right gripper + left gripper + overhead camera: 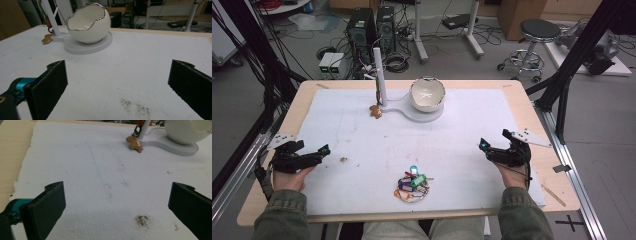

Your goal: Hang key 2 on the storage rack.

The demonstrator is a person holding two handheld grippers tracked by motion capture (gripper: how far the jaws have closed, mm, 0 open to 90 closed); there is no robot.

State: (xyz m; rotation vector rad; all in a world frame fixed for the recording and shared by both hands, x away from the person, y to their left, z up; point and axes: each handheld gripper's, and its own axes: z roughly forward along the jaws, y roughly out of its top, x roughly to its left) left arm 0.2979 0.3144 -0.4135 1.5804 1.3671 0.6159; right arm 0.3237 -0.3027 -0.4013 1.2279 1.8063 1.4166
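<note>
This is a lab or technical workroom, not a home. Behind the wooden table (532, 107), two desktop computer towers (372, 31) stand on the bare grey floor amid loose tangles of cable (394, 62), with a round rolling stool (537, 37) and cardboard boxes (517, 15) nearby. Black metal frame struts (584, 47) rise beside the table, whose top is covered by a white foam sheet (462, 130).

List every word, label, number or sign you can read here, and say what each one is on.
None can be read.
Bunch of keyrings: any print too small to read.
Computer towers on the floor: any labels too blurred.
Egg-shaped bowl: unmarked.
</note>
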